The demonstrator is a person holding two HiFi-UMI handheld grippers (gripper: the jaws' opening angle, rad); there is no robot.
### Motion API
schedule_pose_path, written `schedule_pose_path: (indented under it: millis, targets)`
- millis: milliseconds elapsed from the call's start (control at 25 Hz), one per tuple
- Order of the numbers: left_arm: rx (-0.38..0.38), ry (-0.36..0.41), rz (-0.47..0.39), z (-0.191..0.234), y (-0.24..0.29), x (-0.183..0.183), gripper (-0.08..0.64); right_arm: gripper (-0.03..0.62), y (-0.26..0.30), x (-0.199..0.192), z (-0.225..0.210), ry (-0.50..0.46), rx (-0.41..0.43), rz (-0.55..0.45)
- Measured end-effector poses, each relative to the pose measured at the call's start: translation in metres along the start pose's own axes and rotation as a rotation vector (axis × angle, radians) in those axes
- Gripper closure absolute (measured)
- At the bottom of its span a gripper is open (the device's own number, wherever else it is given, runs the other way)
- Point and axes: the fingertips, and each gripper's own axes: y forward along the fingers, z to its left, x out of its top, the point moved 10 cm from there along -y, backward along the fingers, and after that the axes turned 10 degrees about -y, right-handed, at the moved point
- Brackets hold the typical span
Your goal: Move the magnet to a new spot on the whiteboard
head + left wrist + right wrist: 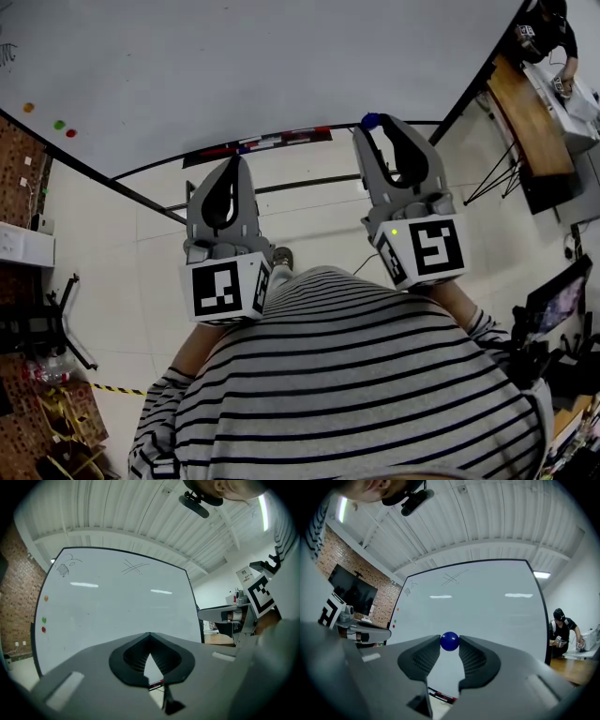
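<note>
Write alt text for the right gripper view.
The right gripper pinches a round blue magnet at its jaw tips, facing a large whiteboard with faint scribbles near its top. A brick wall stands at the left, and a person stands at the far right.

Whiteboard (pixel 234 66) cut off at top edge, blue magnet (pixel 370 120) partly hidden behind right gripper (pixel 382 125), upper-left marker scribbles (pixel 65 567) too faint to read
</note>
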Motion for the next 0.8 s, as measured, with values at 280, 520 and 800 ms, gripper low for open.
schedule_pose_path:
  millis: [280, 520, 800]
  targets:
    - [0.015, -0.031, 0.0, 0.0, -0.004, -0.001, 0.545, 0.468, -0.004, -0.005, 0.0, 0.003, 0.009, 0.046]
    - [0.025, -0.047, 0.014, -0.002, -0.007, -0.009, 0.545, 0.468, -0.001, -0.003, 0.001, -0.005, 0.017, -0.006]
    - [0.056, -0.061, 0.044, 0.03, 0.022, -0.012, 0.545, 0.468, 0.048, -0.002, -0.001, -0.015, 0.023, -0.02]
